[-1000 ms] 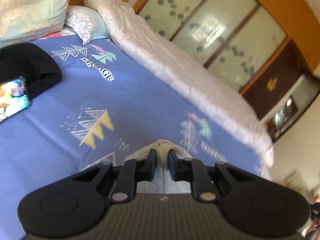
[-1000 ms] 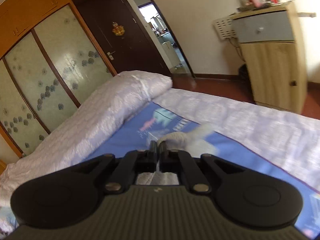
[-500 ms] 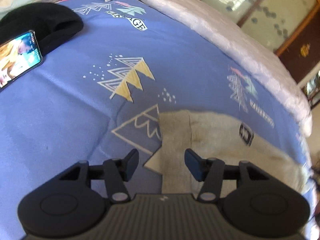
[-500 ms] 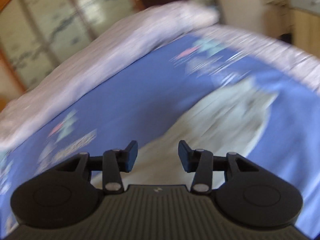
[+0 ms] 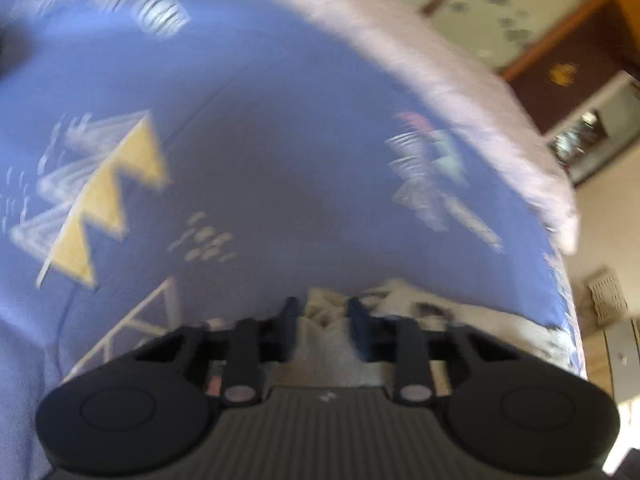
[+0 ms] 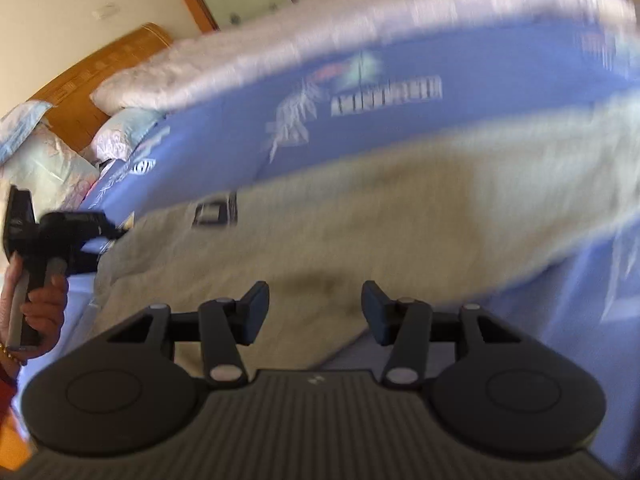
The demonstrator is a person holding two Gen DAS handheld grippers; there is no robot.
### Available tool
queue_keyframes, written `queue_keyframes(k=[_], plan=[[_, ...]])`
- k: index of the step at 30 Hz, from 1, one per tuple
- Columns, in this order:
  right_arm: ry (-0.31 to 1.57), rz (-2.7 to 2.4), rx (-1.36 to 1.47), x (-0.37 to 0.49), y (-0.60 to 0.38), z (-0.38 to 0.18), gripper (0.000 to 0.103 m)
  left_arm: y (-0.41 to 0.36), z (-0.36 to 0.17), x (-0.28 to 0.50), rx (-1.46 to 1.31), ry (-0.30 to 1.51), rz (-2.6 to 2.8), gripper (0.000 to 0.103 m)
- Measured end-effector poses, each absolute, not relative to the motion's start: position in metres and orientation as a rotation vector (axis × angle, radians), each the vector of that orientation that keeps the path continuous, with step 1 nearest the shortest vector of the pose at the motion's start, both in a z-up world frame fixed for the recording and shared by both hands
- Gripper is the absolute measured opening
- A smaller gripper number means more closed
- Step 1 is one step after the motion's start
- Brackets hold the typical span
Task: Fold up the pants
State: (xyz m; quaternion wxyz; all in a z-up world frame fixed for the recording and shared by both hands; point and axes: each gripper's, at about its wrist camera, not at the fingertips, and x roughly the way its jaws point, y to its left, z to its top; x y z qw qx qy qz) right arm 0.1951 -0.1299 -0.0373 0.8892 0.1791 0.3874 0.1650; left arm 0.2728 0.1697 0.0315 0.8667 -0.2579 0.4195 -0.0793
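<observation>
Beige pants (image 6: 360, 216) are lying flat on the blue bed sheet (image 6: 248, 128); the left gripper (image 5: 322, 308) is pinching their edge to fold, while the right gripper (image 6: 315, 304) is hanging wide open above them

Right gripper (image 6: 315, 305), fingers (image 6: 256, 304) spread, hovers over beige pants (image 6: 360, 216) on blue bedsheet (image 6: 460, 116).

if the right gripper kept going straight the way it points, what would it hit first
Most likely the beige pants spread on the blue bedsheet; the right gripper has open jaws aimed at the fabric, though blur makes depth uncertain.
</observation>
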Motion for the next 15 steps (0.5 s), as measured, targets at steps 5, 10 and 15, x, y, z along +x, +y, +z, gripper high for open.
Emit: queue_keyframes(k=[5, 10, 15], plan=[[0.831, 0.312, 0.463, 0.188, -0.117, -0.044, 0.053, 0.184, 0.107, 0.227, -0.470, 0.587, -0.052, 0.019], [0.831, 0.246, 0.546, 0.196, -0.123, -0.054, 0.050, 0.206, 0.084, 0.247, -0.399, 0.650, 0.241, 0.002], [0.833, 0.200, 0.427, 0.193, -0.109, -0.049, 0.016, 0.214, 0.046, 0.249, -0.524, 0.798, 0.197, 0.005]])
